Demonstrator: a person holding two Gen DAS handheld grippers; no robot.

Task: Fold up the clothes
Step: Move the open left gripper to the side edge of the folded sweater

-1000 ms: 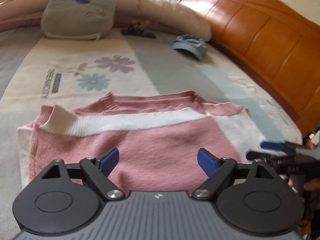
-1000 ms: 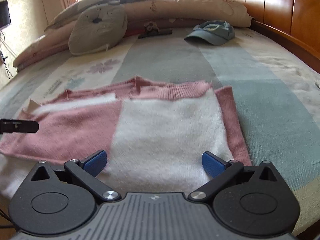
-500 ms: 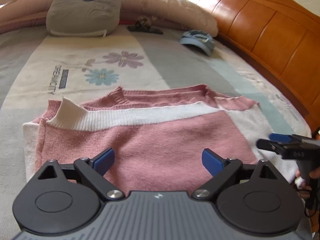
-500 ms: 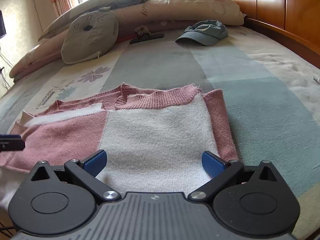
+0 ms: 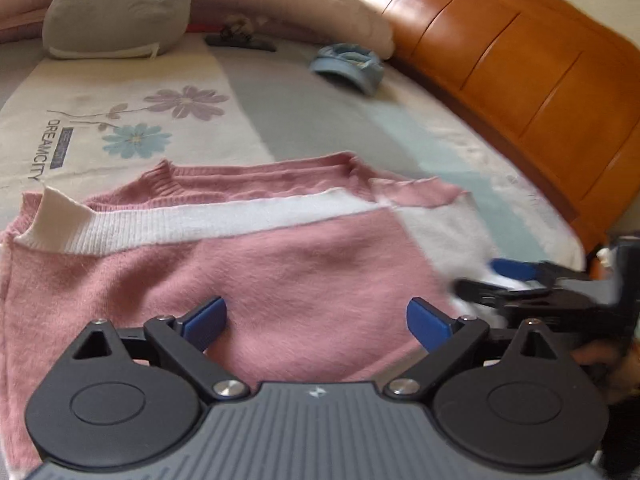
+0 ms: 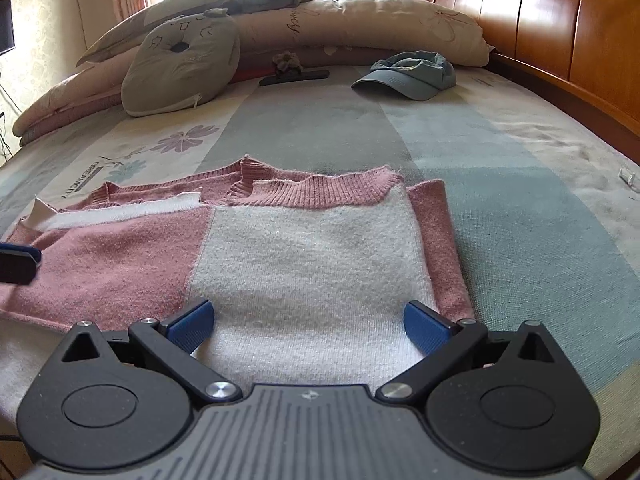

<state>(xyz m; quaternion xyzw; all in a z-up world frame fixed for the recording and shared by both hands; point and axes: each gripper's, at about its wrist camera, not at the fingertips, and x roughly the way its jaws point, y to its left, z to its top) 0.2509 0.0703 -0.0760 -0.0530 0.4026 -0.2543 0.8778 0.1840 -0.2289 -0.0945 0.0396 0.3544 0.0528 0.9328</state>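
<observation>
A pink and white knit sweater (image 5: 280, 264) lies partly folded on the bed, a white ribbed band across its pink part. In the right wrist view the sweater (image 6: 300, 256) shows its white panel with a pink ribbed hem at the far edge. My left gripper (image 5: 316, 316) hovers over the near pink edge. Its jaws are opening, and only the cloth below shows between the blue pads, unpinched. My right gripper (image 6: 308, 320) stands open over the white panel's near edge. The right gripper (image 5: 512, 280) also shows at the sweater's right side.
A grey cushion (image 6: 180, 64), long pillows (image 6: 360, 28), a black clip (image 6: 294, 76) and a blue cap (image 6: 408, 74) lie at the far end of the bed. The wooden headboard (image 6: 560, 28) runs along the right. Flower-print sheet (image 5: 132, 140) lies beyond the sweater.
The left gripper's pads have spread wider apart. Both views shifted slightly; the sweater lies as before.
</observation>
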